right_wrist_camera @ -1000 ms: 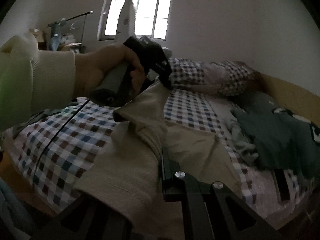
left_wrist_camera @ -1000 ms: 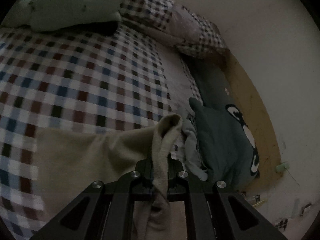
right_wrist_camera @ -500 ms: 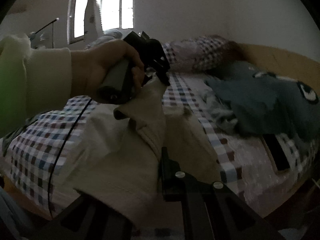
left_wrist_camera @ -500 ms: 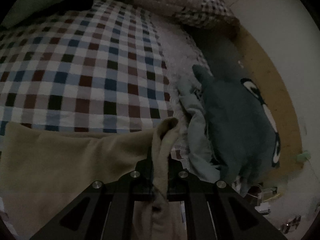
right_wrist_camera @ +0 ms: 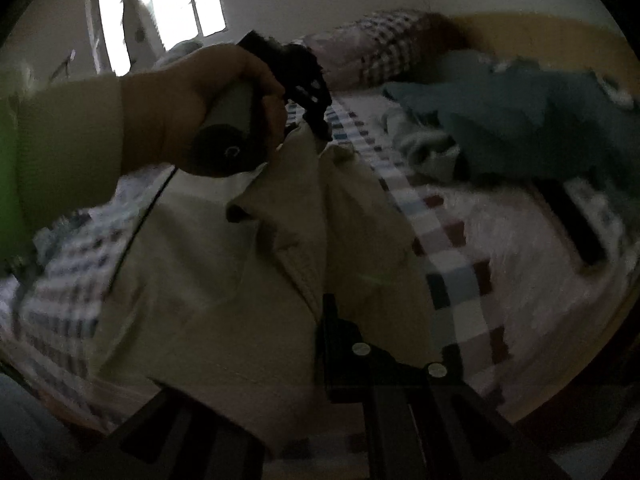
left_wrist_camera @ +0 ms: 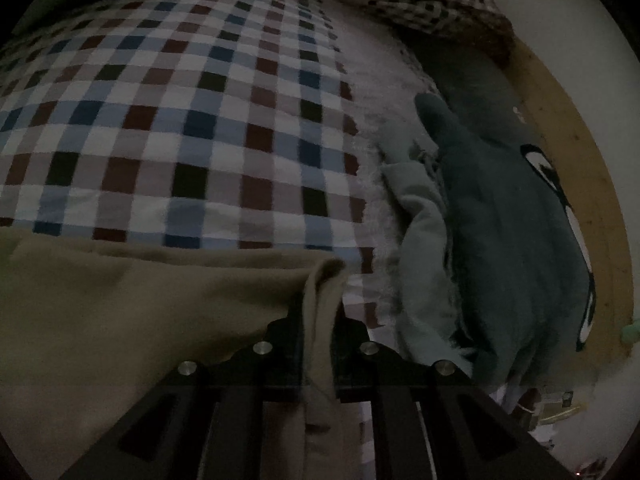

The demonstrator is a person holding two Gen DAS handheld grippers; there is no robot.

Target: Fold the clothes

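A beige garment [left_wrist_camera: 140, 300] lies spread over the checked bedsheet [left_wrist_camera: 180, 120]. One folded edge of it stands between the fingers of my left gripper [left_wrist_camera: 320, 312], whose jaws are opening while the pads still touch the cloth. In the right wrist view a hand [right_wrist_camera: 192, 108] holds that left gripper [right_wrist_camera: 316, 120] low over the bed, pinching the garment's far corner. The near part of the beige garment [right_wrist_camera: 200, 280] drapes over my right gripper [right_wrist_camera: 304, 320] and hides one finger. The right gripper is shut on the cloth, its jaws just starting to open.
A dark teal garment [left_wrist_camera: 512, 240] with a cartoon eye and a pale green one [left_wrist_camera: 420, 240] lie heaped at the right. Checked pillows [right_wrist_camera: 392, 44] sit at the head. A dark flat object [right_wrist_camera: 572, 224] lies on the sheet. A wooden bed rail [left_wrist_camera: 580, 160] runs along the wall.
Both grippers have sunk toward the bed with the beige garment, which now lies flatter on the sheet. The right view has rolled, and the heaped clothes look closer.
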